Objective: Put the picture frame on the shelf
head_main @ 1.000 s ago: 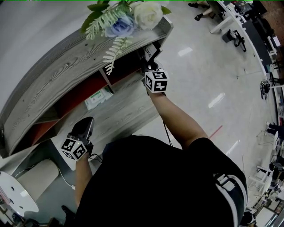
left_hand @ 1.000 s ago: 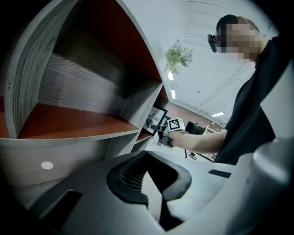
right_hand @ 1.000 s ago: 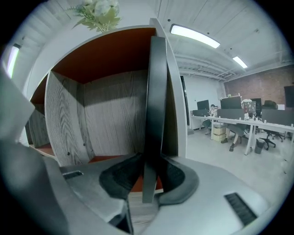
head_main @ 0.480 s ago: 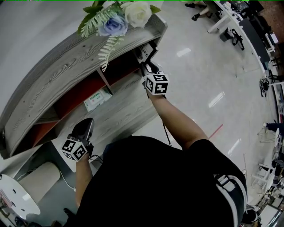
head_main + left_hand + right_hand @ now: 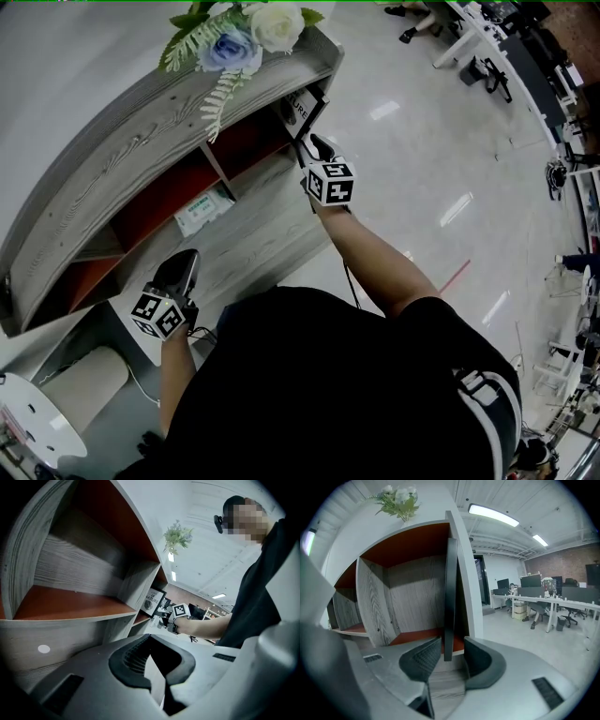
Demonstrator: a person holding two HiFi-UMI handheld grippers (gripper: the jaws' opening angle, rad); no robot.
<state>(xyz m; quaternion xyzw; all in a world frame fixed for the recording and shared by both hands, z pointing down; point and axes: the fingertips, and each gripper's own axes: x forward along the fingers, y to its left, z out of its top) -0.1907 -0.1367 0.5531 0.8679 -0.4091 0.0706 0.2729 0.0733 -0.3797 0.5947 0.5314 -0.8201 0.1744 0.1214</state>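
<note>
The picture frame (image 5: 449, 597) was seen upright, edge-on, in the end compartment of the grey wood shelf (image 5: 122, 141), on its red-brown floor. The right gripper (image 5: 449, 652) was held at the frame. Its jaws had just been opened and were set apart, one each side of the frame's lower edge, w/ the pads not pressed on it. The left gripper (image 5: 151, 638) was held low near the shelf's other end, jaws closed together, nothing btwn them. Flowers (image 5: 246, 28) were seen on the shelf top.
</note>
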